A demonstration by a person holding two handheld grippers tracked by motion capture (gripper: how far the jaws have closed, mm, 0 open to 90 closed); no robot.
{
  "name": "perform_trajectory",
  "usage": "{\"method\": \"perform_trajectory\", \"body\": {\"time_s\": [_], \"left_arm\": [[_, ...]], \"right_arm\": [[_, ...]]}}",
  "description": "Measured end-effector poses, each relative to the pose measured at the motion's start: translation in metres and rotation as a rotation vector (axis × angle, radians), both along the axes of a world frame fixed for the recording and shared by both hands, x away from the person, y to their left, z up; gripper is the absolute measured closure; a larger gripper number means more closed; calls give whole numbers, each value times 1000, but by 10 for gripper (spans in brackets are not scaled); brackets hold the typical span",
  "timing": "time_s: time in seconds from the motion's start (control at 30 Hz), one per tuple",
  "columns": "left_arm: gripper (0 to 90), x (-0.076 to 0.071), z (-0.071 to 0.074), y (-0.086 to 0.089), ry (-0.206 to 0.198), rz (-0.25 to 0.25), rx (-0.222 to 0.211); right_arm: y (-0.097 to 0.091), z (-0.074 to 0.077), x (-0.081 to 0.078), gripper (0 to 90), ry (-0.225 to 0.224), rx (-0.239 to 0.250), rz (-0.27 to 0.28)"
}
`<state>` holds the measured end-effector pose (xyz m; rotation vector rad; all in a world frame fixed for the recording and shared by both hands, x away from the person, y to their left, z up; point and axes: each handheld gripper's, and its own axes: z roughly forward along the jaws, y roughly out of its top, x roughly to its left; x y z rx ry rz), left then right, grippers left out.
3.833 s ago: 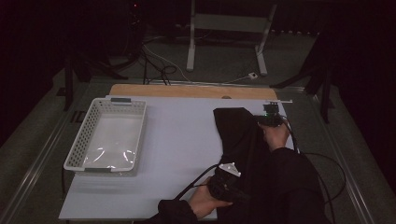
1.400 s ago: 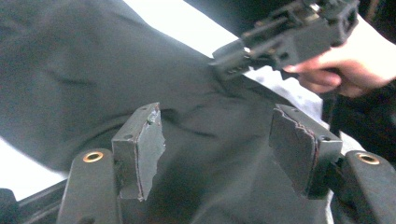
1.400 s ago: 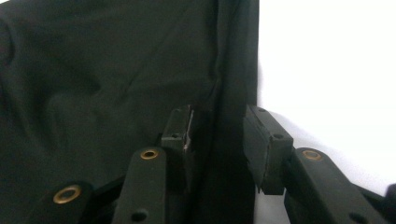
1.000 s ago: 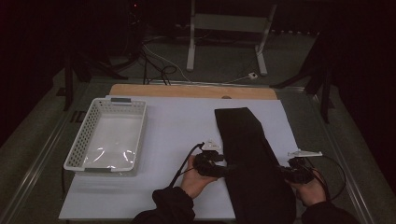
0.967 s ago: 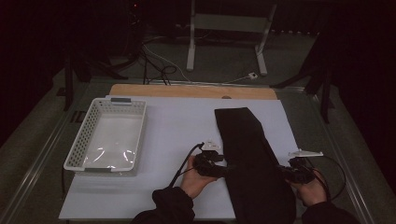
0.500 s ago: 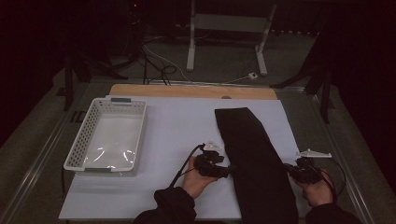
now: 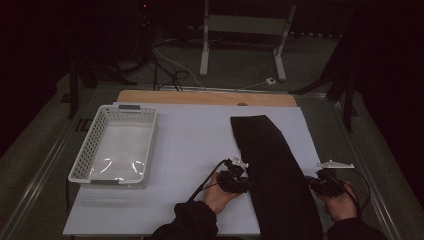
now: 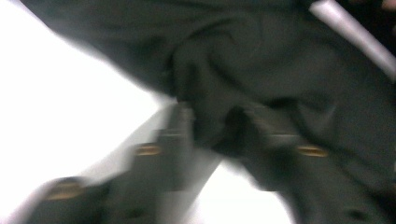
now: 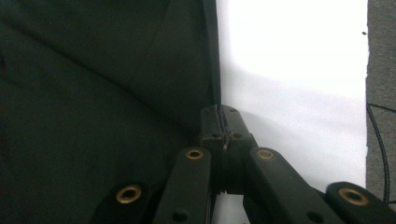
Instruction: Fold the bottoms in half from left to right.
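At the far left of the white table (image 7: 190, 150) stood a white basket (image 7: 114, 145), well apart from the work. Right of the middle, the left gripper (image 7: 235, 181) sat at the left edge of the black cloth (image 7: 272, 165); its jaws had just been closing, and the blurred left gripper view showed a bunched fold of cloth (image 8: 261, 79) between them, pinched. The cloth lay as a long strip, running from the far middle of the table toward the near right edge, slightly slanted. At its right edge the right gripper (image 7: 325, 184) had its jaws pressed together on the hem (image 9: 212, 70). To fold or lift well, I judged both grips should hold the edges alone and rise together, keeping the strip taut and straight.
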<state>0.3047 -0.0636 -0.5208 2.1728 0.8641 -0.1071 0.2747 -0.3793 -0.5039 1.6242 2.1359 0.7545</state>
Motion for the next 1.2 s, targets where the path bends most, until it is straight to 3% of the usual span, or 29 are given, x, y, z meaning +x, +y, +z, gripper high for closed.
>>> {"method": "perform_trajectory", "body": {"time_s": [0.03, 0.07, 0.2, 0.33, 0.43, 0.5, 0.63, 0.73, 0.83, 0.97, 1.07, 1.2], "left_arm": [[826, -1, 1, 0, 1, -4, 1], [848, -2, 2, 1, -4, -7, 2], [864, -9, 13, 9, -34, -22, 4], [862, -13, 17, 20, -32, -23, 0], [861, -15, 16, 27, -28, -19, 3], [860, -14, 15, 31, -22, -13, 1], [861, -14, 15, 32, -18, -11, -13], [858, -15, 15, 30, -23, -9, -13], [852, -14, 12, 30, -19, -5, -13], [839, -14, 10, 29, -11, -4, -21], [819, -14, 9, 30, -8, -8, -29], [717, -14, 10, 35, -16, -14, -37]], "right_arm": [[0, 0, 0, 900, 1, 1, 4], [0, 0, 0, 900, 4, 2, 7], [2, 0, -1, 899, 15, 18, 23], [6, 1, -2, 886, 28, 27, 45], [10, 3, -3, 688, 13, 34, 53], [11, 5, -2, 563, -7, 63, 53], [15, 5, 2, 479, -17, 62, 56], [17, 3, 2, 518, -21, 55, 61], [16, 3, 0, 628, -13, 63, 69], [9, 4, -1, 698, -9, 79, 46], [7, 4, -2, 724, -6, 93, 48], [10, 2, -1, 725, 1, 85, 57]]}}
